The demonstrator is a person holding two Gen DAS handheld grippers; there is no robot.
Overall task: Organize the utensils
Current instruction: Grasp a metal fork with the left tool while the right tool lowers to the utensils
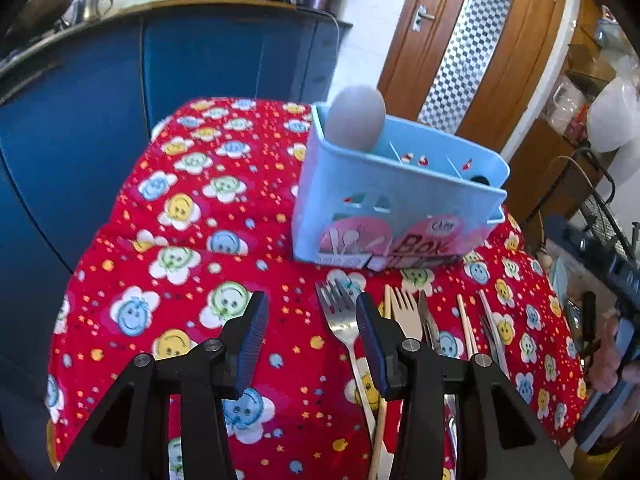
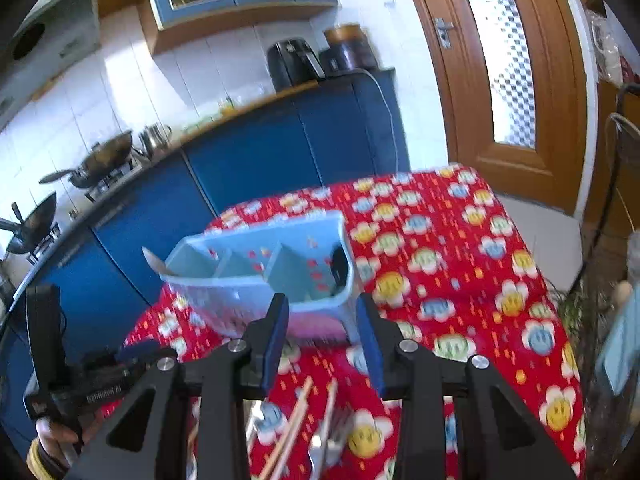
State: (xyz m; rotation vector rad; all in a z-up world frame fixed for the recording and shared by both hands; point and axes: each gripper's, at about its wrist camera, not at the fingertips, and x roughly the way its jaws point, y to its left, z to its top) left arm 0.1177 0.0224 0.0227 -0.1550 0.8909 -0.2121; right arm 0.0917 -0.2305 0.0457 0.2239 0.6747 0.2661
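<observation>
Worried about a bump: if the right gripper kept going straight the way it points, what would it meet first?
Probably the blue utensil box: its near wall sits just beyond the open right gripper. Depth is unclear in this blurred view.

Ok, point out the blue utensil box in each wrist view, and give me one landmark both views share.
Left wrist view: the blue utensil box stands upper right of centre on the red cloth, beyond the row of forks and chopsticks, a spoon in its left compartment.
Right wrist view: the blue utensil box sits centre-left, just beyond the right gripper, seen from above.
Shared landmark: the wooden door with its patterned glass panel.
</observation>
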